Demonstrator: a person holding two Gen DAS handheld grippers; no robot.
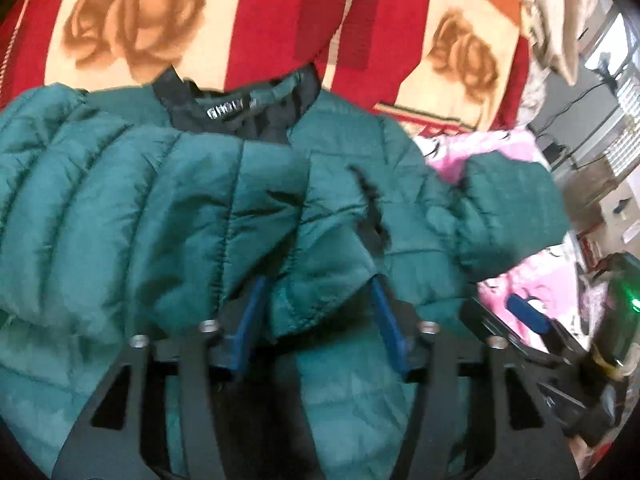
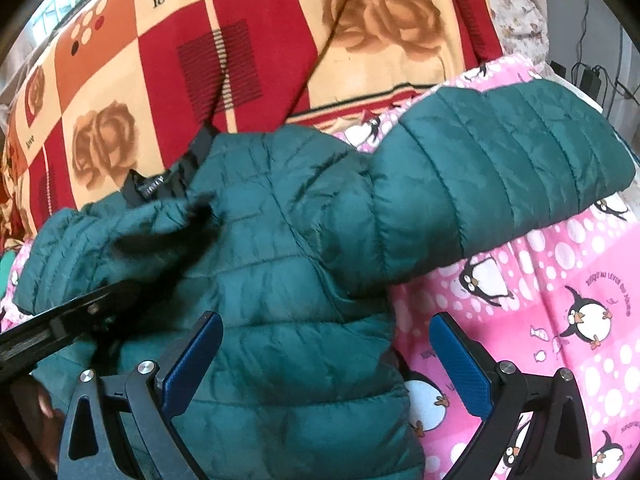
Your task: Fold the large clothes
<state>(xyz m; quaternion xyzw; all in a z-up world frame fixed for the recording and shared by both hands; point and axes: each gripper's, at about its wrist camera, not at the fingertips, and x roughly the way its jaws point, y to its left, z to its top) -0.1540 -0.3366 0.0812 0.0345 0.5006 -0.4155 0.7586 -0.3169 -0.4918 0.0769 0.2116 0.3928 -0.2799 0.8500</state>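
A dark green quilted puffer jacket (image 1: pixel 160 208) with a black collar (image 1: pixel 224 112) lies on a bed. My left gripper (image 1: pixel 320 292) has its blue pads closed on a bunched fold of the jacket's front. In the right wrist view the jacket (image 2: pixel 288 248) lies with one sleeve (image 2: pixel 500 184) stretched out to the right. My right gripper (image 2: pixel 328 336) is open, its jaws wide apart over the jacket's lower right edge. The left gripper's black frame (image 2: pixel 60 324) shows at the left of that view.
A red and cream blanket with rose prints (image 2: pixel 240 40) covers the far side of the bed. A pink sheet with penguins (image 2: pixel 560 300) lies under and right of the jacket. Cables and furniture (image 1: pixel 600 92) stand at the far right.
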